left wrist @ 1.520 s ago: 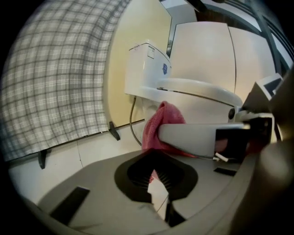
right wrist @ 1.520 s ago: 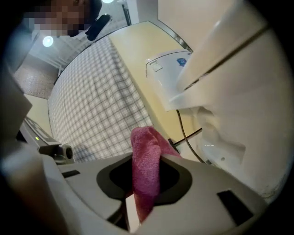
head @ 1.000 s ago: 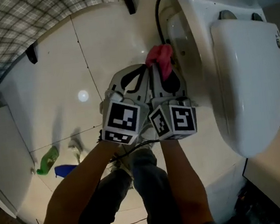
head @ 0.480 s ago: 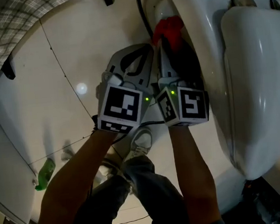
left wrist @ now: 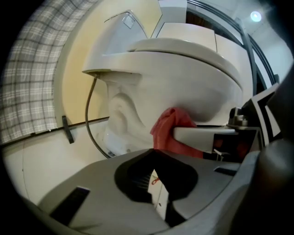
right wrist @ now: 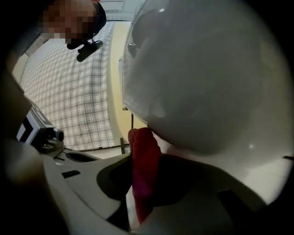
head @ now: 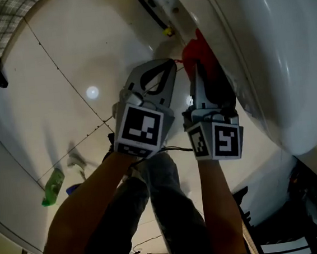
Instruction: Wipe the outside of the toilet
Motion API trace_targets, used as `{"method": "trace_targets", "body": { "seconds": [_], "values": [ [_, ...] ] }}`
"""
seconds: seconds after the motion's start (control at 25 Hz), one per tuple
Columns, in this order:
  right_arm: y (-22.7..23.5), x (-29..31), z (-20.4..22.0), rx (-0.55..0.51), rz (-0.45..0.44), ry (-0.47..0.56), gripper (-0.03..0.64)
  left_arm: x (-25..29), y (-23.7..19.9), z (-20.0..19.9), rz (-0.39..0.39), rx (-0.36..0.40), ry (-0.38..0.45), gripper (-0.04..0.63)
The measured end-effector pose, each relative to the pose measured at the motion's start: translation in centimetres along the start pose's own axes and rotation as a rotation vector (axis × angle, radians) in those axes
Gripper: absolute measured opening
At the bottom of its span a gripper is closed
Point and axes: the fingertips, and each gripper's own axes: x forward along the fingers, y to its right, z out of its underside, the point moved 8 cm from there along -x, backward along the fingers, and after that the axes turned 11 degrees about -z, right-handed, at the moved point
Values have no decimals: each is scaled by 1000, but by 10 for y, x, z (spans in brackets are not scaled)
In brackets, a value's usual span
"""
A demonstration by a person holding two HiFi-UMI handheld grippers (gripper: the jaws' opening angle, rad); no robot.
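Cloth (head: 196, 47), red, clenched in the right gripper (head: 200, 71) jaws, touches the toilet bowl (head: 264, 56); left gripper (head: 162, 69) jaws closed, empty.

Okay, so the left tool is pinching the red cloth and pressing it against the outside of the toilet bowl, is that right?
Not quite. It is the right tool that pinches the red cloth, as the right gripper view shows. The left tool holds no cloth. The rest stands: the cloth is pressed against the outside of the toilet bowl.
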Motion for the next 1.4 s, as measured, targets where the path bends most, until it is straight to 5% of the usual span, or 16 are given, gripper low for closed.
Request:
{"method": "trace_targets", "body": {
  "seconds": [0.28,0.44,0.6,0.92,1.12,1.4],
  "values": [
    [4,-9,23,22,-28,-50,84,7,21,9,19,-34,-16,17],
    [-12,51,21,31,-124,-24,84,22,-27,3,-66,-59,10,17],
    [-21,131,26,53,-183,4,84,42,-82,4,-143,1,27,17],
    [3,227,43,17,-220,3,84,94,-132,9,-164,38,74,17],
    [14,180,60,22,-161,-51,84,91,-96,20,-98,20,9,17],
    [26,29,92,84,-4,-143,84,42,4,39,73,80,-84,17]
  ]
}}
